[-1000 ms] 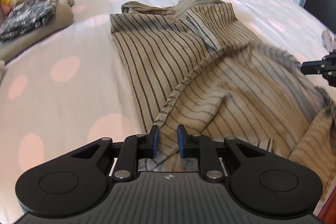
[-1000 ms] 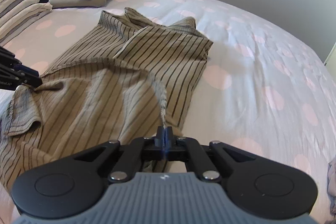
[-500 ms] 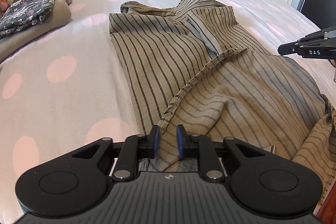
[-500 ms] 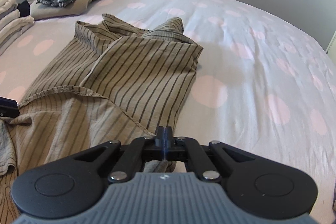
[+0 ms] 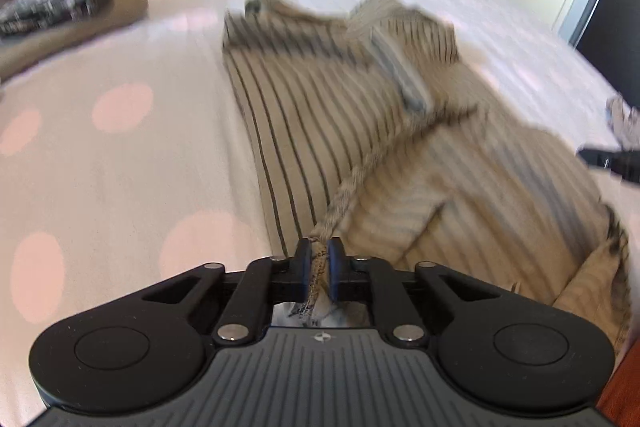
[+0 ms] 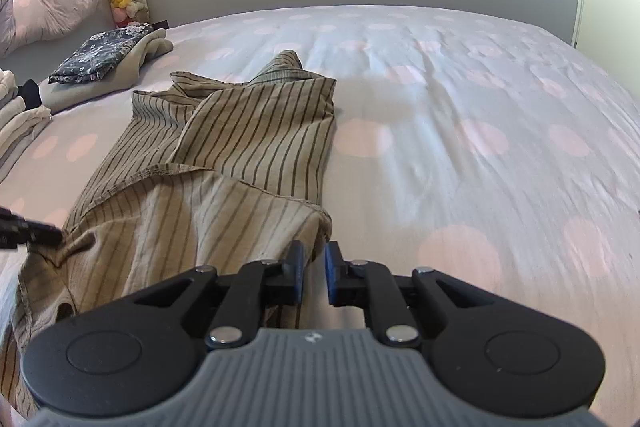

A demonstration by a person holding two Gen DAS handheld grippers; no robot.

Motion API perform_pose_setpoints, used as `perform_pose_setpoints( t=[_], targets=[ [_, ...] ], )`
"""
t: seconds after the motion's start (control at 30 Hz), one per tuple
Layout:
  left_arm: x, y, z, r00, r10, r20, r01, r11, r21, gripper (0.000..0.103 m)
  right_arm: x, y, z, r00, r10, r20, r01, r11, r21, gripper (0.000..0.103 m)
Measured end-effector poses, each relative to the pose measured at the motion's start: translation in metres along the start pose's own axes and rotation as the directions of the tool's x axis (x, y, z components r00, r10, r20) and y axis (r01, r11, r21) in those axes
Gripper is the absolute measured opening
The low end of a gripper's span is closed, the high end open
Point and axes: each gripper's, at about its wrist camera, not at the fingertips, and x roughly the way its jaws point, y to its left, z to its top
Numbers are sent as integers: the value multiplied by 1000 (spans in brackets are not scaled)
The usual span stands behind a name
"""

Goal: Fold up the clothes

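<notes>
My left gripper (image 5: 319, 267) just clamped onto the striped garment's (image 5: 340, 115) hem, bottom centre. My right gripper (image 6: 312, 273) just opened slightly, nothing pinched, garment edge at its left pad.

Left gripper (image 5: 319, 259): angled downward, jaws just closed, pads clamped on a fabric hem. Right gripper (image 6: 311, 263): angled downward, jaws just opened to a narrow gap, pads parted, with no cloth pinched between them.

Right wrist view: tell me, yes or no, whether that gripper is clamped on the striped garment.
No, the right gripper is open beside the striped garment.
</notes>
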Motion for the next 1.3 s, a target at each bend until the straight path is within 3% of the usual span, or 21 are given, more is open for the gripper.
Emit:
perform_pose_setpoints(
  t=[0.1, 0.3, 0.57, 0.67, 0.73, 0.9, 1.0, 1.13, 1.2, 1.23, 1.3],
  targets=[
    [-8, -4, 10, 997, 15, 77, -16, 1000, 19, 2, -2, 2, 0, 1000, 11, 19, -11, 1000, 0, 14],
    [12, -3, 23, 986, 76, 147, -82, 996, 36, 1, 11, 4, -4, 1000, 9, -4, -9, 1000, -9, 14],
    [45, 2, 16, 987, 119, 107, -130, 986, 105, 3, 40, 1, -7, 998, -2, -60, 1, 1000, -11, 14],
    [43, 4, 15, 986, 112, 125, -124, 988, 88, 9, 43, 0, -7, 998, -7, -56, 6, 1000, -15, 14],
    [33, 2, 18, 984, 110, 142, -122, 989, 78, 19, 35, -2, -4, 1000, -8, -21, 7, 1000, -18, 14],
    [-7, -11, 16, 988, 35, 153, -51, 994, 97, 22, -7, 5, 6, 998, 59, 24, -56, 993, -100, 17],
    [-24, -25, 6, 994, -17, 107, 1, 989, 145, 22, -34, 21, 4, 995, 104, -1, -103, 981, -166, 16],
    [-40, -50, -10, 997, -62, 38, 51, 969, 242, 23, -66, 35, 2, 993, 100, -59, -110, 976, -188, 19],
    [-48, -63, -20, 997, -76, 22, 67, 957, 281, 32, -81, 41, -2, 989, 118, -94, -133, 975, -179, 30],
    [-52, -71, -26, 997, -77, 20, 68, 949, 308, 39, -88, 47, -7, 984, 135, -117, -157, 967, -199, 29],
    [-58, -86, -35, 997, -76, 12, 66, 927, 369, 41, -100, 62, -20, 976, 149, -161, -188, 947, -261, 29]
  ],
)
